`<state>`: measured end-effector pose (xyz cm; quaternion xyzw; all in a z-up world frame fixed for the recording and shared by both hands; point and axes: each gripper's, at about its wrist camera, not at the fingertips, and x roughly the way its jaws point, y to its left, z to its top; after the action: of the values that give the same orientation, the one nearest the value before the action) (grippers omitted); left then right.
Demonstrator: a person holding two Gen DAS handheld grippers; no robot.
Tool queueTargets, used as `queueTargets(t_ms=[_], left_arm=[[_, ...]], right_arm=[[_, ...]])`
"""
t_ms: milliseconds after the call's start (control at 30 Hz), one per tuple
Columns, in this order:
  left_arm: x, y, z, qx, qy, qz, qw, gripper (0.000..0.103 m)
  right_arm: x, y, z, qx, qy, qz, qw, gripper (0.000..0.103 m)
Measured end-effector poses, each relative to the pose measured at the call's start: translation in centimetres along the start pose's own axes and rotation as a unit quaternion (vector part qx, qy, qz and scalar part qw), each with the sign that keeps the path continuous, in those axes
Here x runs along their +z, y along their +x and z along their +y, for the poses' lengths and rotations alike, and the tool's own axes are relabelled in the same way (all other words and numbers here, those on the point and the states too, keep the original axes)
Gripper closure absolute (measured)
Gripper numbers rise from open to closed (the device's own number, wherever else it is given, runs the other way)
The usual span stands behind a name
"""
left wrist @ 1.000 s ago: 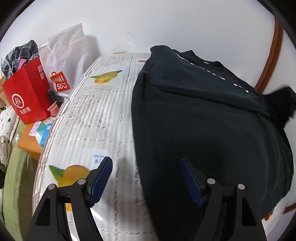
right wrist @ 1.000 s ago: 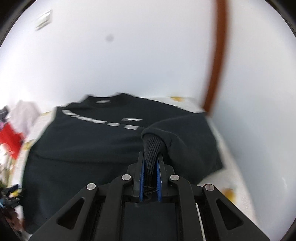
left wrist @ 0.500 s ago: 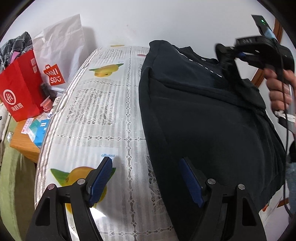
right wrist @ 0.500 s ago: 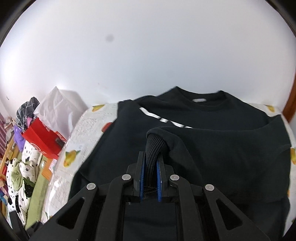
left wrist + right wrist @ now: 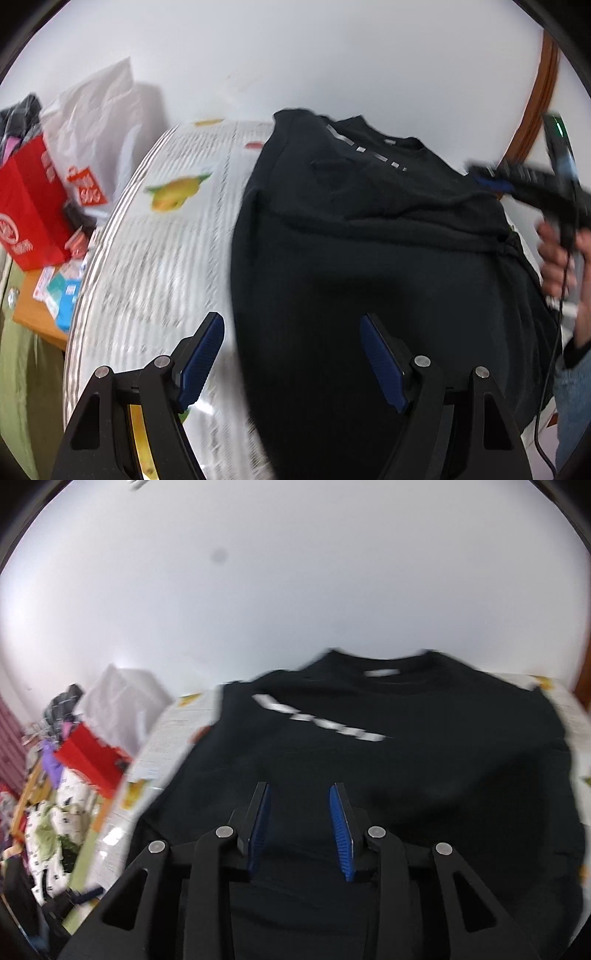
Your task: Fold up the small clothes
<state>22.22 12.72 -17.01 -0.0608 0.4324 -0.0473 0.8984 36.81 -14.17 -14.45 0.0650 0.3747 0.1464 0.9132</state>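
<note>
A black sweatshirt [image 5: 369,266] is lying spread across the worktop [image 5: 162,258], which is wearing a fruit-printed lace cloth and standing against a white wall [image 5: 295,55]. The left gripper [image 5: 291,354] is hovering with jaws wide and empty over the garment's edge, and the right gripper [image 5: 301,827] is hanging above its middle, jaws parted, gripping nothing. Red and white shopping bags [image 5: 55,177] are crowding the worktop's left side.

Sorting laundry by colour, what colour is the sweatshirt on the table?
Black sweatshirt, clearest in the right wrist view.

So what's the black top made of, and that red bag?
The top looks like soft knit cloth, probably cotton fleece: matte, with soft folds and a thick ribbed-looking collar. The red bag looks like stiff coated paper: flat sides, sharp corners and a slight sheen. Blur leaves both open.
</note>
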Motion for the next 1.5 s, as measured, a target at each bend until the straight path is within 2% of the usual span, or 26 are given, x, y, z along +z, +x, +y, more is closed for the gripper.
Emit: queueTargets(t_ms=[100, 200, 300, 400, 567, 700, 833, 1000, 1500], left_arm=[[1.5, -0.4, -1.4, 0.009, 0.007, -0.025, 0.9996, 0.029], [2.9, -0.5, -2.5, 0.019, 0.013, -0.047, 0.9986, 0.029], [4.3, 0.3, -3.7, 0.037, 0.016, -0.051, 0.9979, 0.029], [5.4, 1.4, -4.5, 0.053, 0.012, -0.046, 0.9975, 0.029], [6.9, 2.2, -4.8, 0.053, -0.003, -0.038, 0.9979, 0.029], [7.8, 3.0, -5.1, 0.061, 0.001, -0.032, 0.9976, 0.029], [8.4, 3.9, -5.0, 0.053, -0.008, -0.021, 0.9984, 0.029], [9.1, 5.8, -5.4, 0.053, -0.003, -0.007, 0.9986, 0.029], [10.2, 8.9, -6.0, 0.061, 0.010, 0.017, 0.9979, 0.030]], right_arm=[[-1.4, -2.3, -4.3, -0.074, -0.012, -0.001, 0.997, 0.070], [-3.2, -4.4, -8.7, -0.151, -0.026, 0.002, 0.988, 0.070], [-5.3, -5.8, -13.2, -0.175, -0.010, 0.013, 0.984, 0.070], [-6.5, -5.6, -16.2, -0.180, 0.014, 0.028, 0.983, 0.070], [-7.2, -4.6, -18.0, -0.172, 0.029, 0.034, 0.984, 0.070], [-7.0, -4.1, -18.0, -0.166, 0.026, 0.032, 0.985, 0.070], [-6.9, -3.4, -17.5, -0.161, 0.023, 0.032, 0.986, 0.070], [-7.4, -2.0, -17.9, -0.173, 0.021, 0.053, 0.983, 0.072], [-7.8, -1.8, -17.9, -0.181, 0.013, 0.044, 0.982, 0.072]])
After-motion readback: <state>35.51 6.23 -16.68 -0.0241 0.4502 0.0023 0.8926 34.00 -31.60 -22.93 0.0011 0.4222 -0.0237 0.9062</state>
